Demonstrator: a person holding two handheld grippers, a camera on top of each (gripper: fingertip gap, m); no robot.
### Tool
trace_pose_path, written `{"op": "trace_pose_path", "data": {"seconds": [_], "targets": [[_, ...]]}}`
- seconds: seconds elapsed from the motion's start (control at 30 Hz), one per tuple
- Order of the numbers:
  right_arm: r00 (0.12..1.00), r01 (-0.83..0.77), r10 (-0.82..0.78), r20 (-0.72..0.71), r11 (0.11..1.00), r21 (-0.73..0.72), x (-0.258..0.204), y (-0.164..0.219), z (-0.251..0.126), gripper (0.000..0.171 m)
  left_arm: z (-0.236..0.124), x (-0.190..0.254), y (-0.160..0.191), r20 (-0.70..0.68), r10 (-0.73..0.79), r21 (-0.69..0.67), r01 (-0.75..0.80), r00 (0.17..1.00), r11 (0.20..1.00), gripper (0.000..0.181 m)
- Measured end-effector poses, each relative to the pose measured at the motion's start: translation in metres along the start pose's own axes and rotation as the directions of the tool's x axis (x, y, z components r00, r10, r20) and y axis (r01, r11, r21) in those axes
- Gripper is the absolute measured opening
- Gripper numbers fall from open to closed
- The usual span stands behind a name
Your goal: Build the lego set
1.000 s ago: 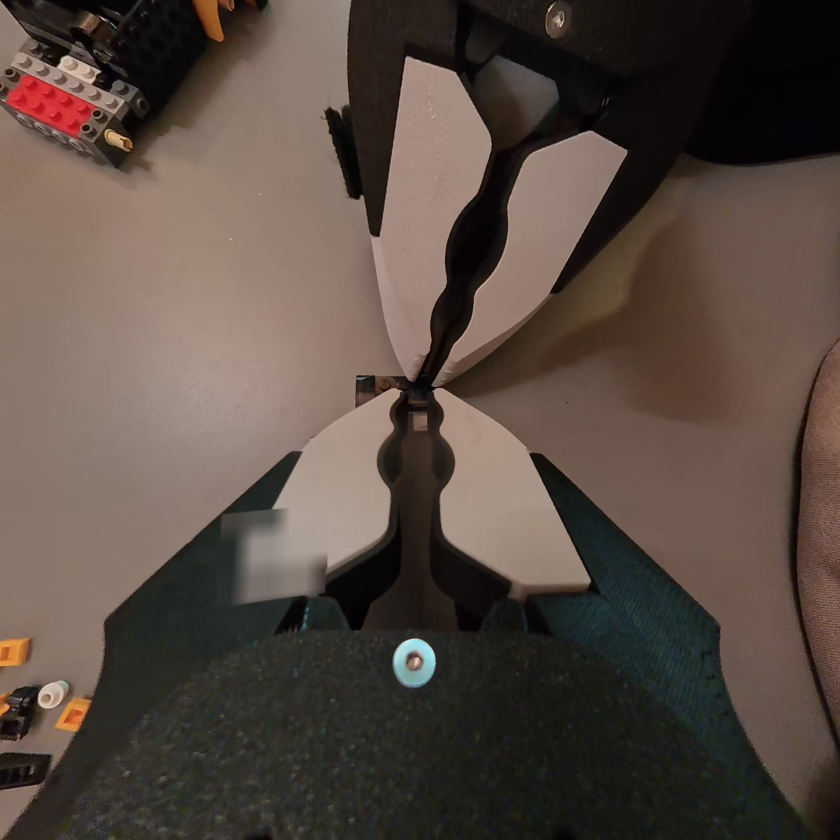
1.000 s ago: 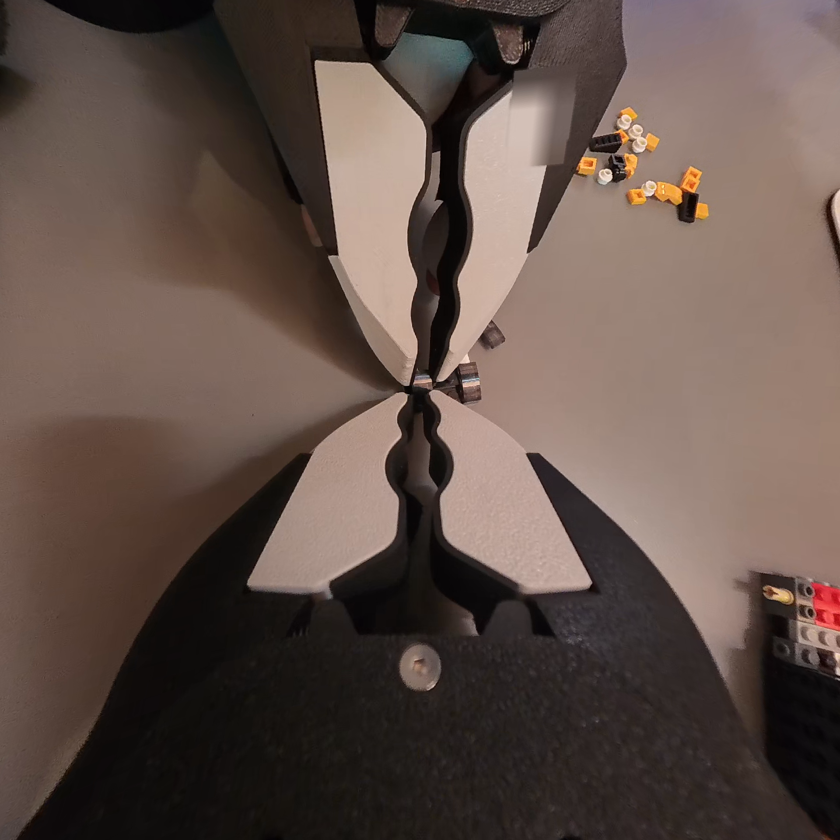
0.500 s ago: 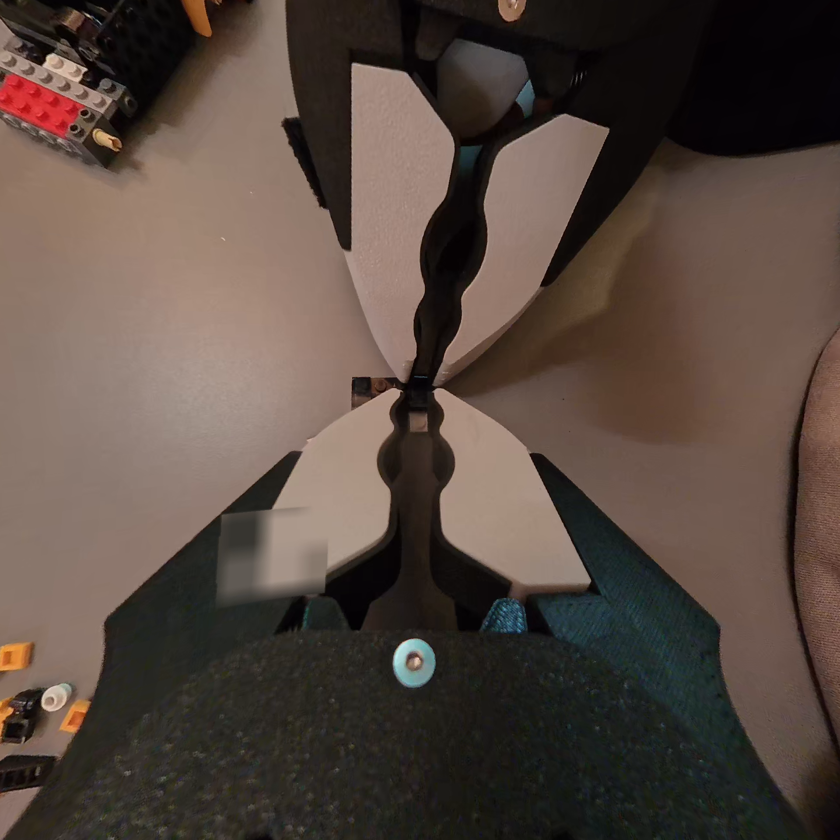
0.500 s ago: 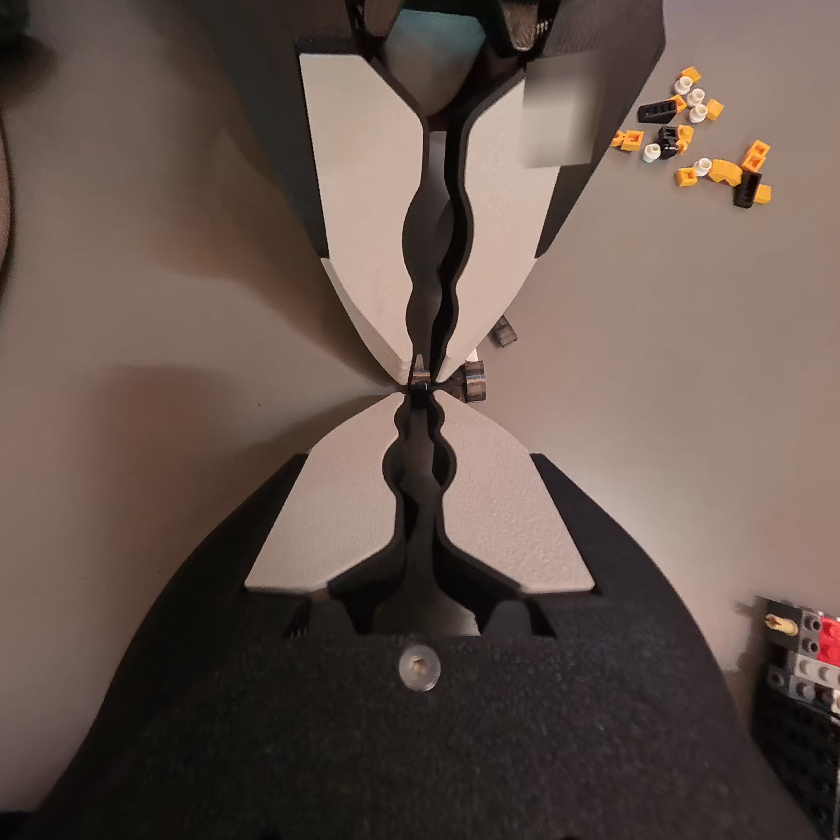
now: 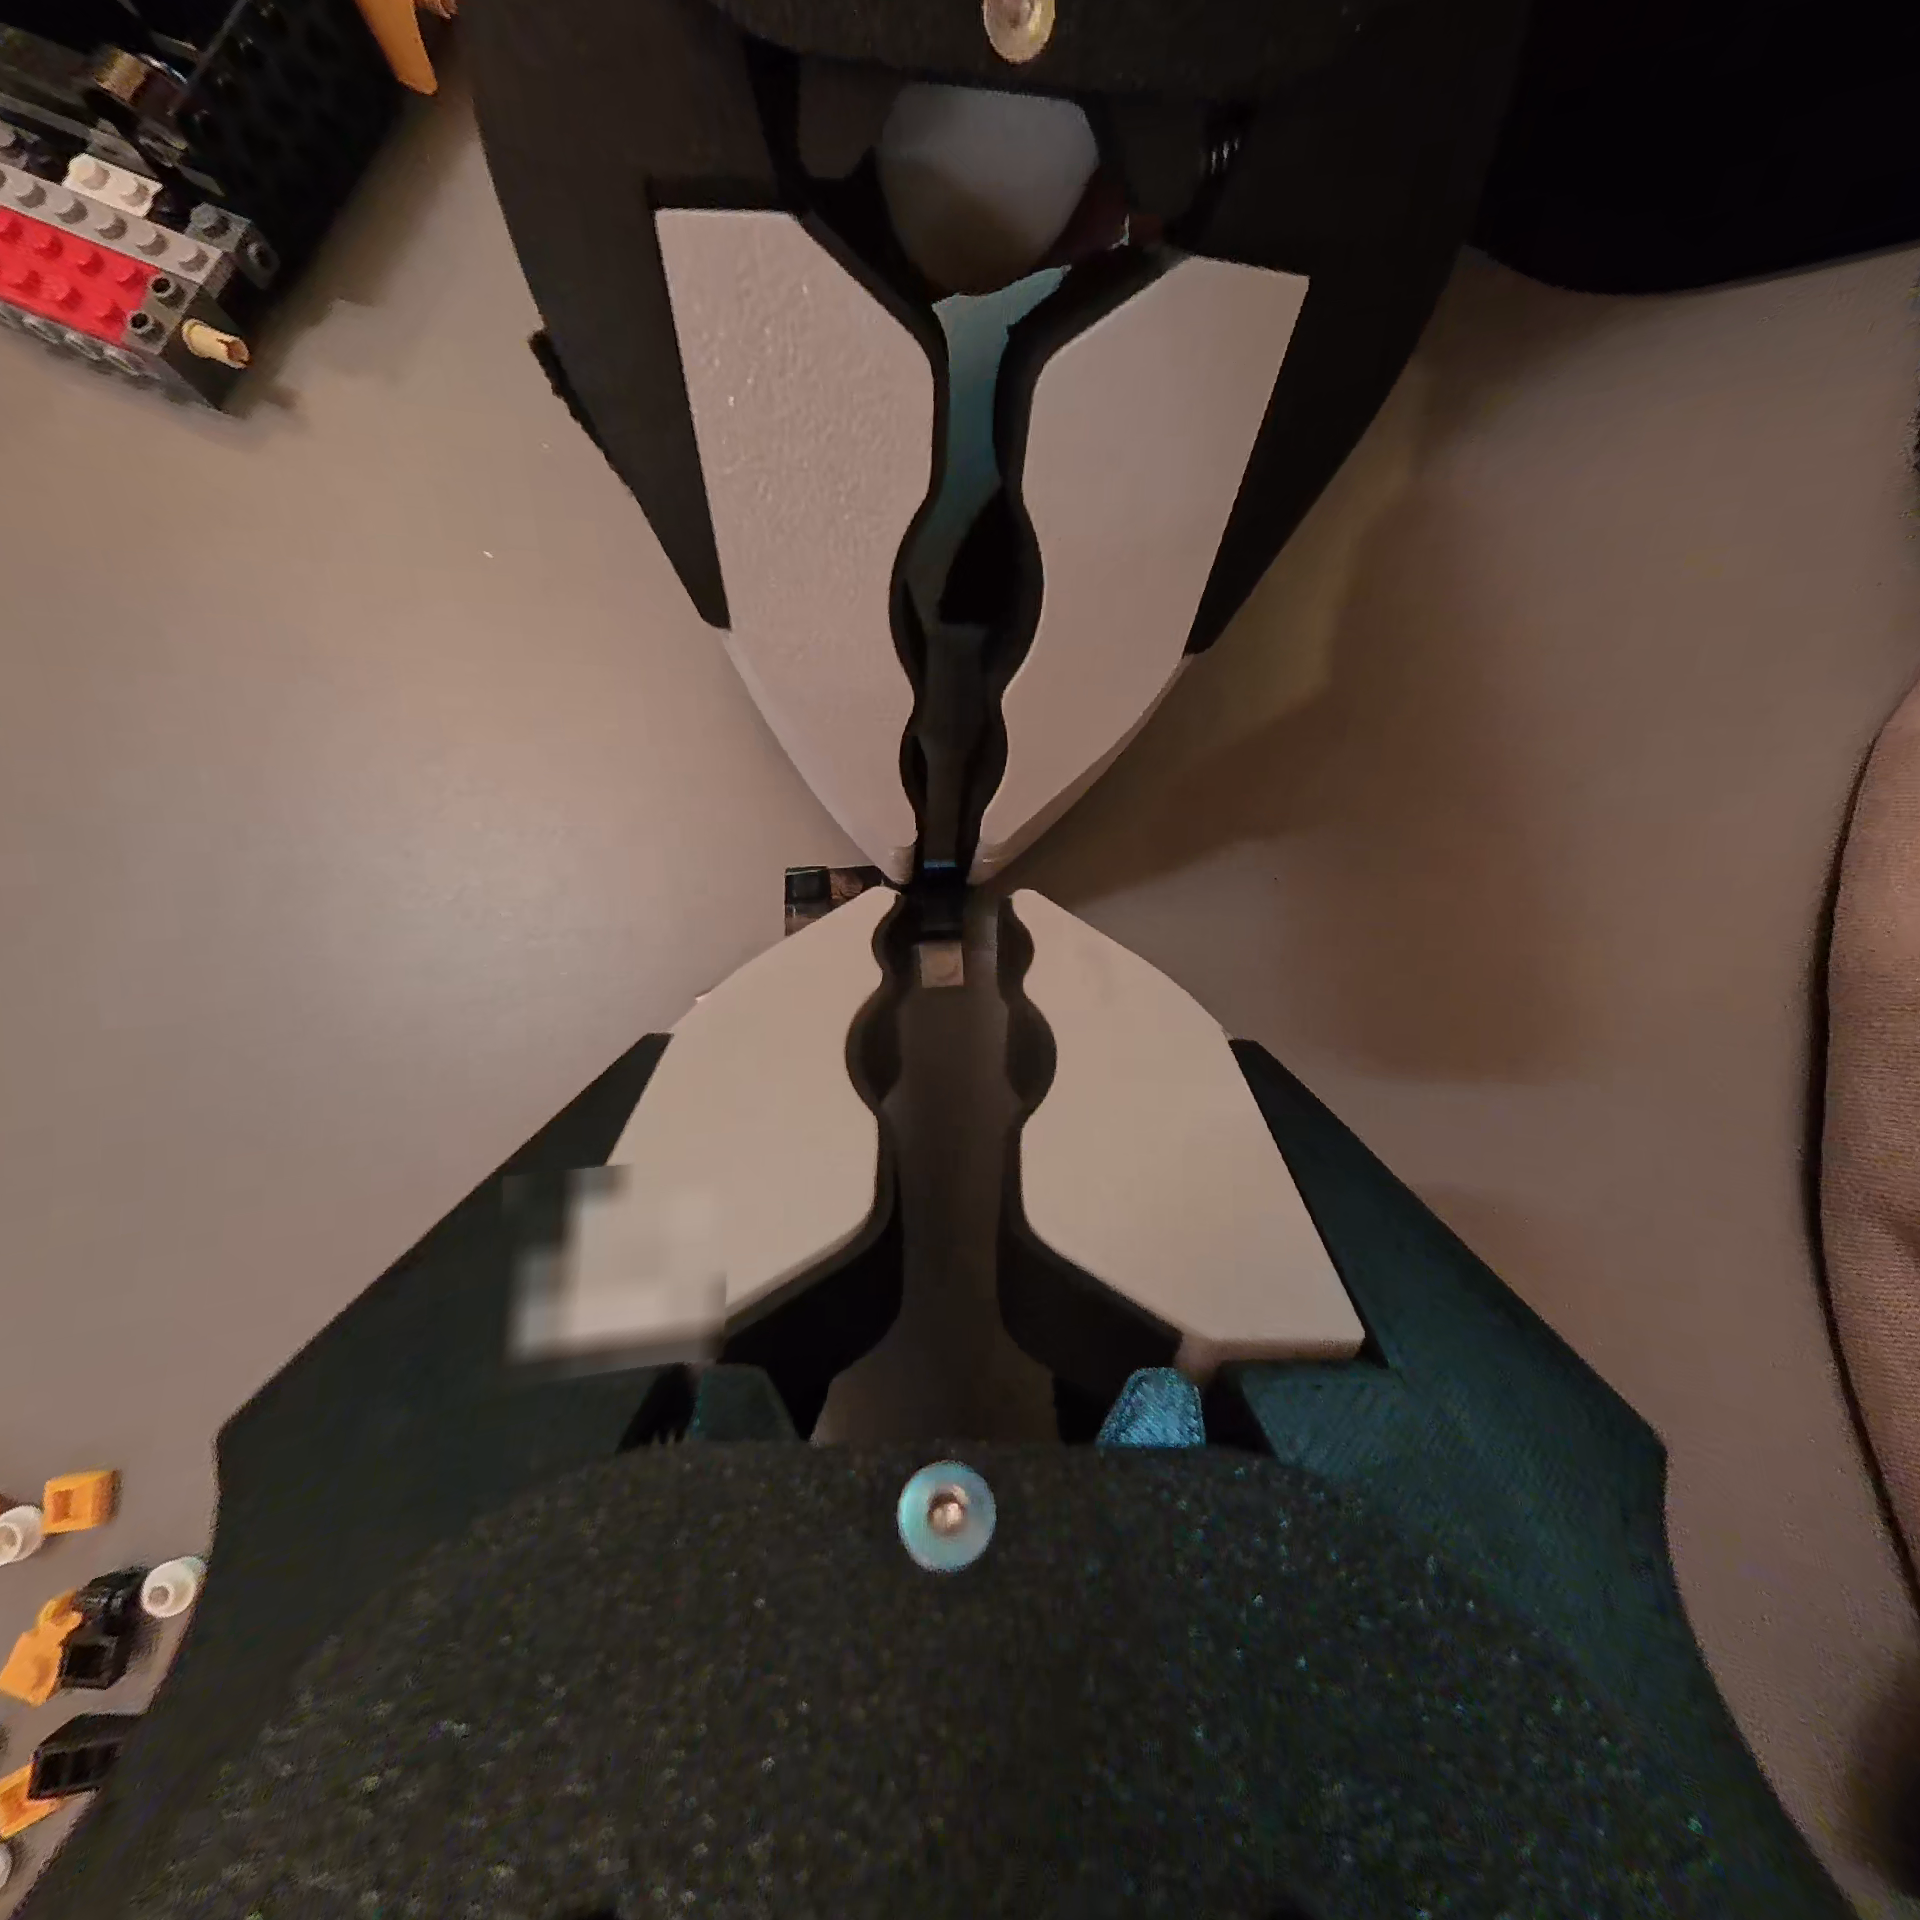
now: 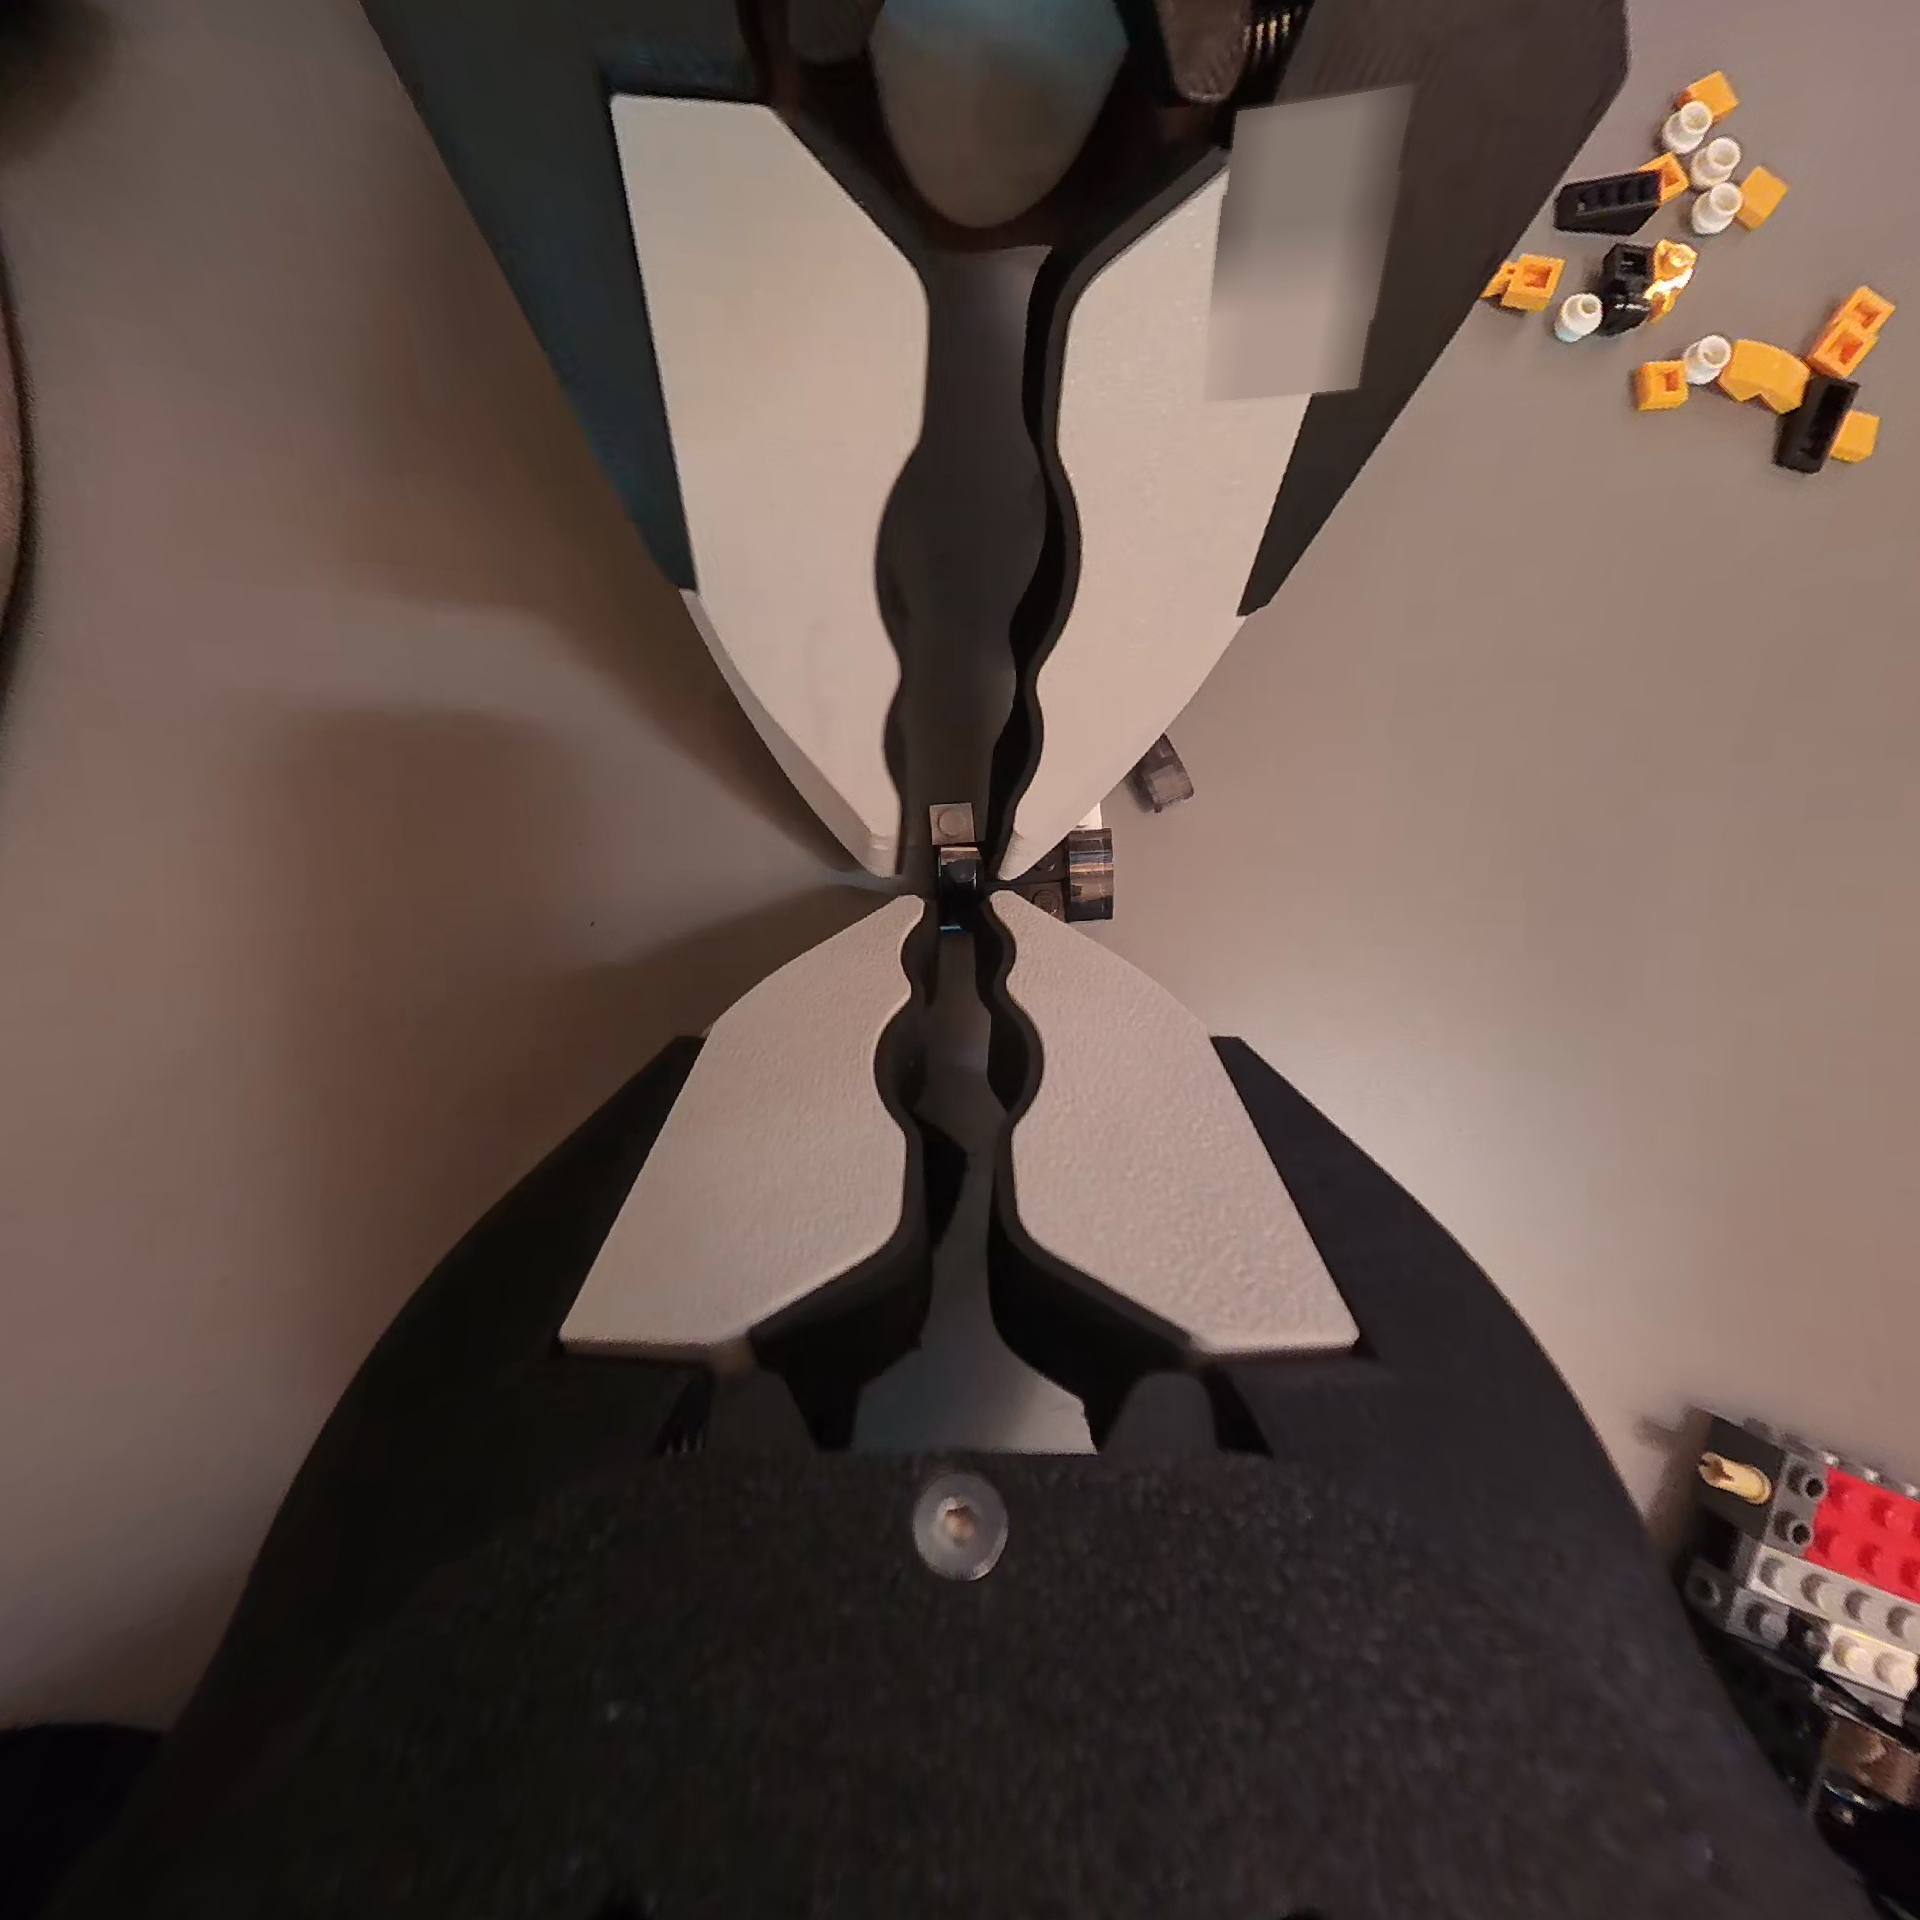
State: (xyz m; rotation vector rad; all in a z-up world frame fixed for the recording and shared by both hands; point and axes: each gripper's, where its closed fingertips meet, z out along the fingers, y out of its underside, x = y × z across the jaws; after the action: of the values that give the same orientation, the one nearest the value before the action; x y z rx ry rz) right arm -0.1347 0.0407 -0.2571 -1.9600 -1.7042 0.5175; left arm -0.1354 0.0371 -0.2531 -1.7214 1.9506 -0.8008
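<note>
My two grippers meet tip to tip above the grey table. In the left wrist view my left gripper [image 5: 940, 925] comes up from below, shut on a small black-and-grey lego piece [image 5: 940, 961]. My right gripper [image 5: 943, 857] comes down from above, shut on a small black piece [image 5: 940, 883] that touches it. A black part [image 5: 821, 894] sticks out to the left. In the right wrist view my right gripper [image 6: 956, 920] holds the black piece [image 6: 956, 881] against the grey piece [image 6: 951, 826] in my left gripper [image 6: 956, 844]. A round dark part [image 6: 1086, 878] juts right.
A partly built black, grey and red model [image 5: 114, 239] sits at the far left, also in the right wrist view [image 6: 1829, 1558]. Several loose orange, black and white pieces [image 6: 1714, 270] lie in a cluster, also seen in the left wrist view [image 5: 73, 1621]. A small dark piece [image 6: 1164, 774] lies on the table. Beige fabric [image 5: 1881, 1039] is at the right edge. Only a small space, under 4 cm, lies between the two pairs of fingers.
The right gripper has swung from a tilt into line with the left gripper. The two held pieces have stayed pressed together at the tips. Both grippers have stayed shut.
</note>
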Motion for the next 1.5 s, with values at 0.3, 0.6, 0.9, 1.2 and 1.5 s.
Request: {"op": "trace_pose_path", "data": {"seconds": [0.3, 0.6, 0.9, 1.2, 1.5], "targets": [[1.000, -0.006, 0.005, 0.009, 1.000, 0.006, 0.0004, -0.0003, 0.0005, 0.006, 0.0004, -0.0032, 0.0016, 0.035, -0.002, -0.019, 0.003, 0.999, 1.000, 0.007], [0.999, -0.039, 0.038, 0.028, 0.998, 0.047, 0.0011, -0.0024, -0.0033, 0.005, 0.0002, -0.0032, 0.0022, 0.047, 0.008, -0.035, -0.007, 0.999, 0.999, 0.007], [0.992, -0.058, 0.055, 0.115, 0.998, 0.020, -0.0004, -0.0019, -0.0011, 0.000, 0.0003, -0.0034, 0.0024, 0.048, 0.009, -0.045, -0.007, 0.999, 0.999, 0.007], [0.957, -0.114, 0.117, 0.264, 0.993, -0.028, 0.0019, -0.0003, -0.0004, 0.000, 0.0004, -0.0031, 0.0021, 0.040, -0.004, -0.040, 0.006, 0.999, 0.999, 0.008], [0.968, -0.071, 0.083, 0.237, 0.996, -0.059, 0.0025, 0.0001, 0.0006, 0.000, 0.0003, -0.0032, 0.0026, 0.043, -0.005, -0.040, 0.007, 0.999, 0.999, 0.007]]}}
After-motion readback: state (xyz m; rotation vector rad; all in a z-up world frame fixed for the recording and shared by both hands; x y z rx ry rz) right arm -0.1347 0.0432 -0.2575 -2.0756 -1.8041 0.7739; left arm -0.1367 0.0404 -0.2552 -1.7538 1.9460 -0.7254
